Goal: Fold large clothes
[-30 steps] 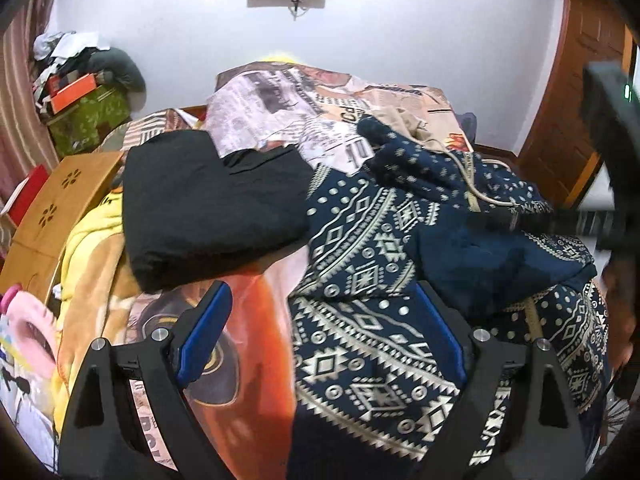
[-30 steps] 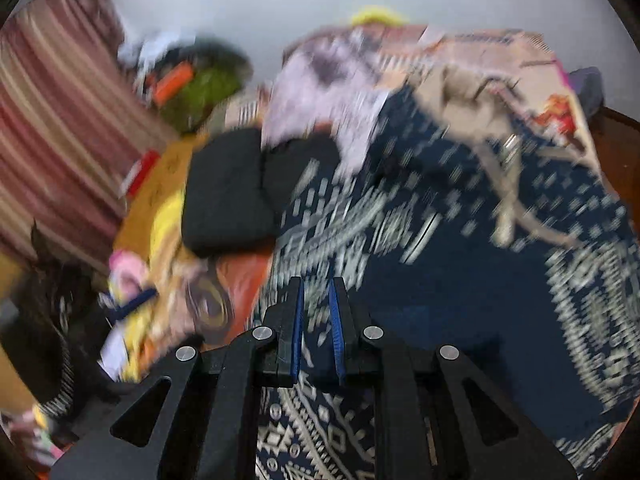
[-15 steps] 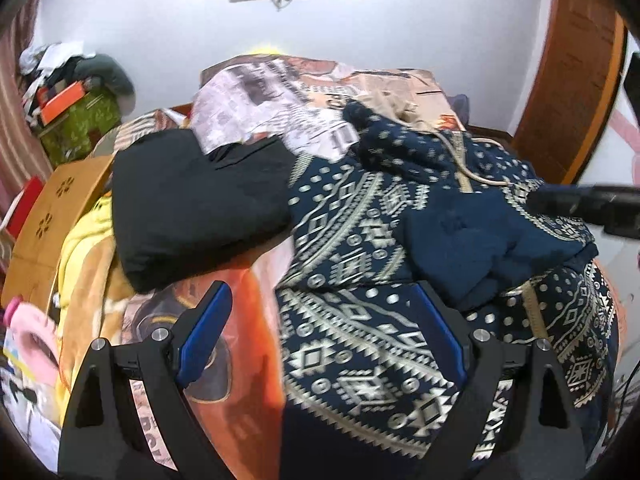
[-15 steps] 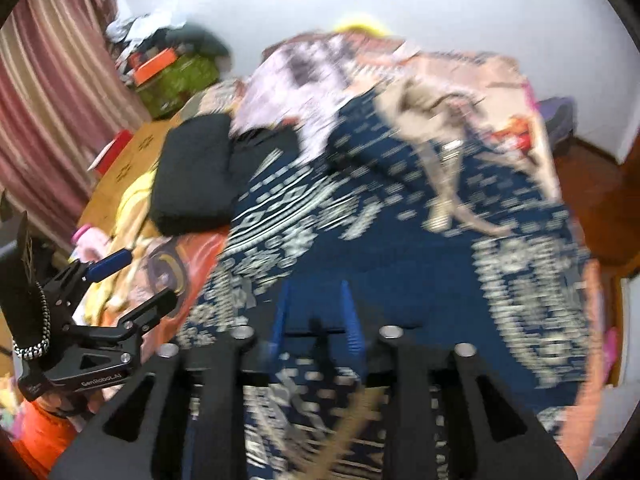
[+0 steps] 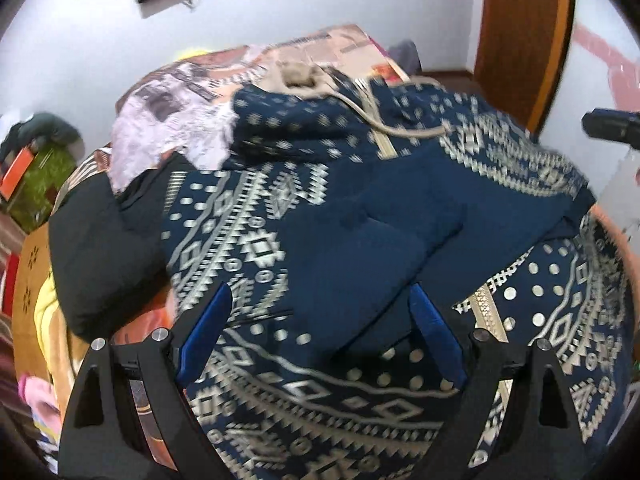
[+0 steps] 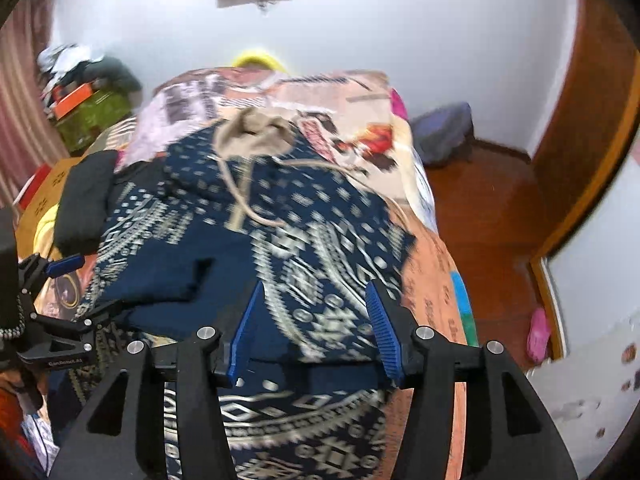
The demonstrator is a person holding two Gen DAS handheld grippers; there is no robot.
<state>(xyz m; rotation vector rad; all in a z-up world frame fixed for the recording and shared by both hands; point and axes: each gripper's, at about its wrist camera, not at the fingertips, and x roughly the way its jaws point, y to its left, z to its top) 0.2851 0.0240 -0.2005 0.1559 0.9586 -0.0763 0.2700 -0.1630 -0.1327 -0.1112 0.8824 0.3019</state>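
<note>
Hoodie, navy patterned, lies mid-frame on bed, sleeves folded in. My left gripper and right gripper: jaws wide, holding nothing. Next fold, I judge: grip hem corners evenly, lift together. Black garment left; wall, door upper right.

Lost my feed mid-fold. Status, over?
Left gripper open, right gripper open, both empty above navy patterned hoodie. Hoodie on bed, sleeve folded across. Black folded garment touching its left edge.
</note>
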